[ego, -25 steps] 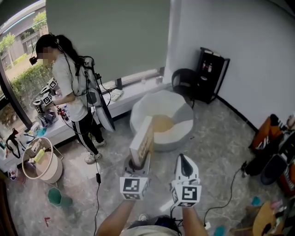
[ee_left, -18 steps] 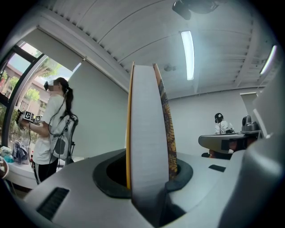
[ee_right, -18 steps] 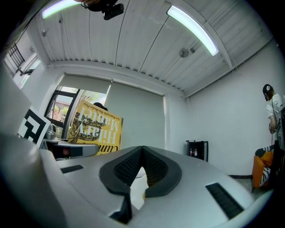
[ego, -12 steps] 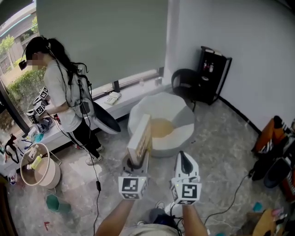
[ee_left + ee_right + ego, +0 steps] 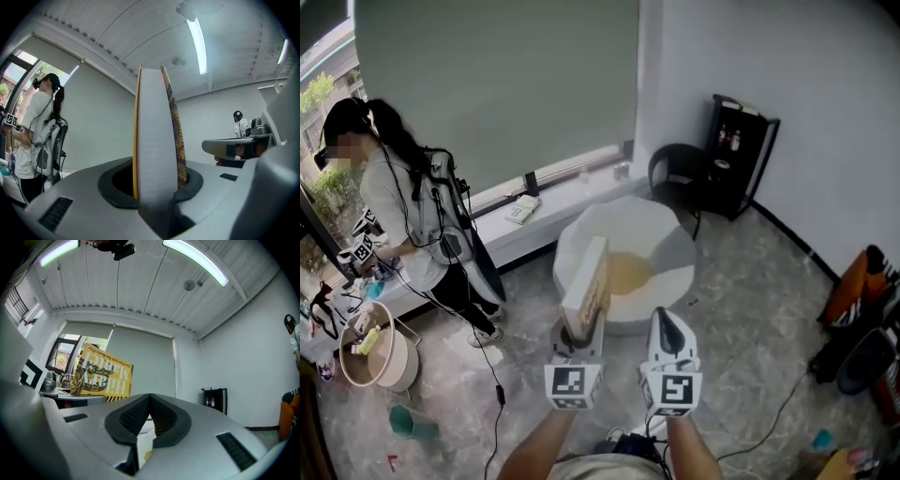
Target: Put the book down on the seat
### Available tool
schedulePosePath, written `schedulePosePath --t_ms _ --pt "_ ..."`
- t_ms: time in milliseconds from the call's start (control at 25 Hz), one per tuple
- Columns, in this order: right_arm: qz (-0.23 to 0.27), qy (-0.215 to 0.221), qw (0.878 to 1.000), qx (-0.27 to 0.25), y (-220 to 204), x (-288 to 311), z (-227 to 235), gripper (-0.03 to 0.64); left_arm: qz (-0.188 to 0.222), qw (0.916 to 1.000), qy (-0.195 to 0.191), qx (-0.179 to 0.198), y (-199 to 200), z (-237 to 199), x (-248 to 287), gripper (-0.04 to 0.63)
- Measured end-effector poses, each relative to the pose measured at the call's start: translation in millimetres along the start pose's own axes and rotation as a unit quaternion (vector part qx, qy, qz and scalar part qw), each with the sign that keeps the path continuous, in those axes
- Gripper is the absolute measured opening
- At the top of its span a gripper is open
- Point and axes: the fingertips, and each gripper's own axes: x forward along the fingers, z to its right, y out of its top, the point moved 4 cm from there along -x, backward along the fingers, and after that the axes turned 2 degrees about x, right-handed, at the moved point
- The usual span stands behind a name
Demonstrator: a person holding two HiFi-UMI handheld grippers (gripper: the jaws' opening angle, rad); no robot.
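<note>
yellow-covered book (image 5: 588,284) stands upright with its lower edge clamped in the left claw (image 5: 577,334), probably so it carries steadily, clear of the floor. it is not yet at the white seat (image 5: 609,223), which sits just ahead. right claw (image 5: 667,325), alongside, is pinched closed on nothing, seemingly spare.
</note>
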Motion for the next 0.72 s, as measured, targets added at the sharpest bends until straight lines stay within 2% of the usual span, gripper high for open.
schedulePosePath --t_ms 240,720 --pt "-0.003 -0.003 1.000 0.017 -10 19 38 0.002 -0.010 0.9999 0.007 0.004 -7 12 35 0.146" --pt "-0.020 -0.010 1.000 0.010 -41 86 66 0.002 -0.015 0.9998 0.010 -0.007 -30 -12 106 0.146"
